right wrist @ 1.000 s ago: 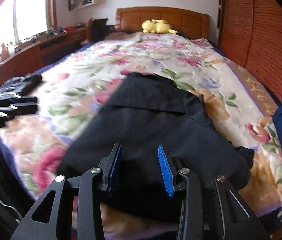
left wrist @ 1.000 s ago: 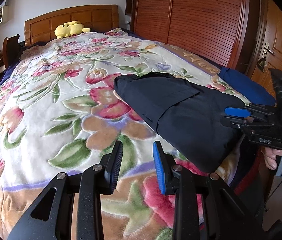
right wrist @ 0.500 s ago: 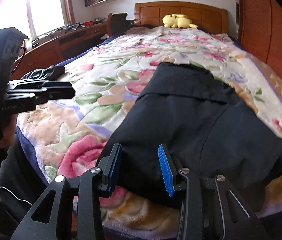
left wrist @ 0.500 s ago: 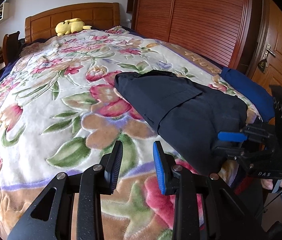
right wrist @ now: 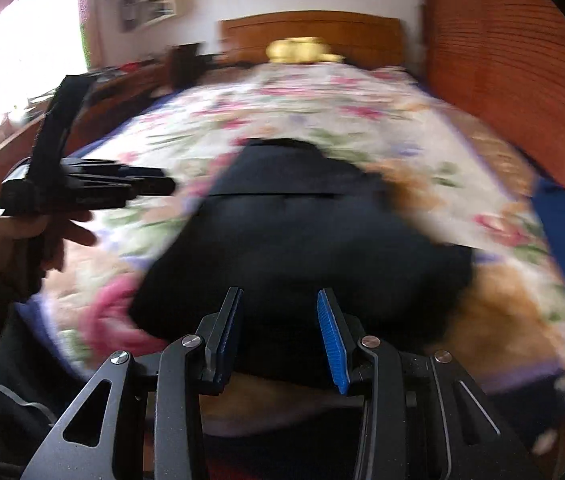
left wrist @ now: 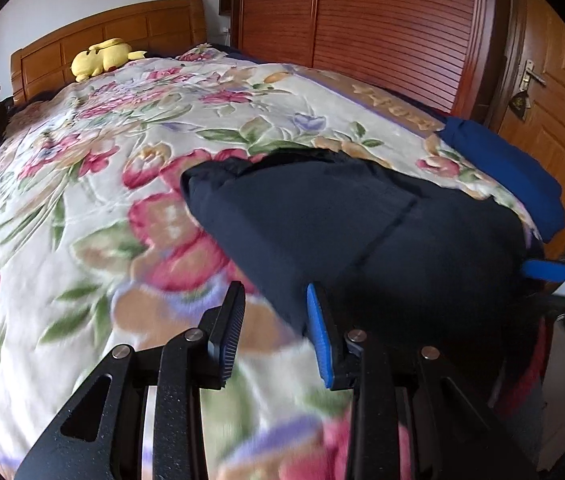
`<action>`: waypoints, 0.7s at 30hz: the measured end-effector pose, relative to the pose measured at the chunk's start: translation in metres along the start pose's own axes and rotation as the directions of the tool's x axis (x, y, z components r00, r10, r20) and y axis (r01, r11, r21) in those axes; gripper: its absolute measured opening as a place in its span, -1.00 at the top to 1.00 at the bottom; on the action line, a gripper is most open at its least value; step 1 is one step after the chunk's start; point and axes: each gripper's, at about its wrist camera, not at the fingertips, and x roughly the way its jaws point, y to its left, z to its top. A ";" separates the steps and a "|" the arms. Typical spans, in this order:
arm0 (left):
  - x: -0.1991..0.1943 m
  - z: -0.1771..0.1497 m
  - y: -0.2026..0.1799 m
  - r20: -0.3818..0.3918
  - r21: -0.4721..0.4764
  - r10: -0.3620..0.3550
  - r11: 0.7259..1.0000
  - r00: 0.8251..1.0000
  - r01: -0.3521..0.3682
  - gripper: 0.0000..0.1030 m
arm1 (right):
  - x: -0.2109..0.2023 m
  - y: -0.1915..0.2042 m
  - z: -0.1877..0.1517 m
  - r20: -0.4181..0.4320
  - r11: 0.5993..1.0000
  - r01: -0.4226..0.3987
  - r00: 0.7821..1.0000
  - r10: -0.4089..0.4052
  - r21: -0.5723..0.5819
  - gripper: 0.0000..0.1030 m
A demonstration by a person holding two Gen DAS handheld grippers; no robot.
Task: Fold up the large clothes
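Left gripper [left wrist: 274, 330], the black 2-finger tool with a blue pad on 1 finger, sits low over the near end of the bed, jaws partly apart and nothing pinched between them; the near-left edge of the folded dark navy garment [left wrist: 362, 224] just shows in the gap, but the pads aren't pressing on it. Right gripper [right wrist: 278, 334], same black build with a blue-padded finger, hangs over the garment's near edge, jaws also partly apart with only dark cloth showing behind the gap, no grip that I can make out. That view is pretty blurry though. The garment lies on the floral plush blanket [left wrist: 94, 184] toward the foot of the bed, on the side next to the reddish slatted wooden wardrobe [left wrist: 382, 28]. In the right wrist view a hand [right wrist: 30, 236] holds the left gripper out over the blanket beside the garment. Yellow plush toy [left wrist: 100, 58] sits up by the wooden headboard [left wrist: 122, 32], and a blue cloth [left wrist: 510, 168] lies at the bed's corner near the wooden door [left wrist: 554, 128].
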 end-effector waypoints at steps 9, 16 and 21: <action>0.067 0.043 0.021 -0.036 -0.042 0.061 0.997 0.997 -0.063 0.34 | -0.014 -0.053 -0.026 -0.034 0.992 0.074 0.997 -0.070 0.102 0.23; 0.110 0.056 0.044 -0.088 -0.070 0.119 0.990 0.989 -0.125 -0.31 | -0.004 -0.061 -0.033 -0.069 0.987 0.041 0.997 -0.031 0.153 0.10; 0.129 0.062 0.064 -0.105 -0.095 0.121 0.987 0.987 -0.131 -1.00 | 0.003 -0.065 -0.032 -0.076 0.985 0.016 0.997 -0.003 0.172 0.00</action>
